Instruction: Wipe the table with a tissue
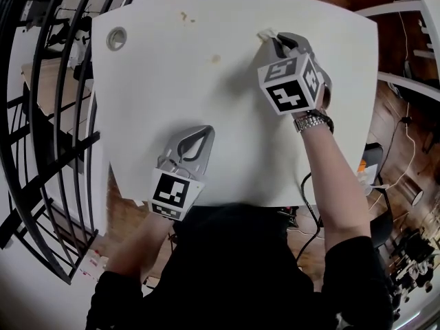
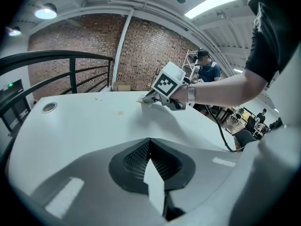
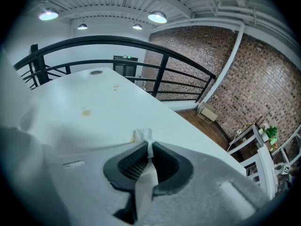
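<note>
Tissue [image 1: 267,34] sits pinched in the right gripper [image 1: 272,41] near the far right of the white table [image 1: 206,102], its free tuft down on the surface.

At far left a black railing [image 1: 41,115] runs beside the table. A round grommet hole [image 1: 116,38] sits in the table's far left corner; what is inside it cannot be made out.

The left gripper [image 1: 201,133] rests low over the near edge, well apart from the tissue. In the left gripper view its jaws [image 2: 149,141] are pressed together at the tips with nothing between them.

Further right and farther back, small yellowish specks [image 1: 184,17] lie near the far edge, and a yellowish spot [image 1: 215,59] lies between the two grippers.

In the right gripper view the jaws are clamped on a white strip of tissue [image 3: 145,173]; the tuft sticks out past the tips, just beside a faint yellow smear [image 3: 133,136]. A metal watch [image 1: 313,121] is on the right wrist.
</note>
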A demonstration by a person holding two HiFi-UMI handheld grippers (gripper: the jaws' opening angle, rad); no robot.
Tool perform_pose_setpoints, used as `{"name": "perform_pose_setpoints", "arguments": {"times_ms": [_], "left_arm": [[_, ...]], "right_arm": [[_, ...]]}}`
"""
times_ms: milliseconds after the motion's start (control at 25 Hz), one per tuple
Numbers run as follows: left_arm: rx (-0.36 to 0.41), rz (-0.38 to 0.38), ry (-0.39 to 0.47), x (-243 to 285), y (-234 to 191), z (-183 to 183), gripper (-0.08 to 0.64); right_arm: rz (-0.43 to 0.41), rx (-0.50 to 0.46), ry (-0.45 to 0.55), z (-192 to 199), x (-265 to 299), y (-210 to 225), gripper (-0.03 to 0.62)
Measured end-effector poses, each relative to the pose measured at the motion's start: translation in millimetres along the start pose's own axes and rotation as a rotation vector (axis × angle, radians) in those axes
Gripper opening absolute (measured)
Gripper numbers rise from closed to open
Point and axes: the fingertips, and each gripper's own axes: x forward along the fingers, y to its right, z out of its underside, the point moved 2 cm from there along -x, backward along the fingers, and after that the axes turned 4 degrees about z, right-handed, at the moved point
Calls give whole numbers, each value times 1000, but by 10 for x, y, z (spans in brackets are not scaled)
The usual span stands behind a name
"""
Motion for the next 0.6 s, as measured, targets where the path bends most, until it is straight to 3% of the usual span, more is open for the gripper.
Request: {"name": "perform_pose_setpoints", "arguments": {"times_ms": [600], "left_arm": [[-14, -3, 7, -15, -70, 33, 12]], "right_arm": [[5, -29, 2, -71, 17, -78, 15]]}}
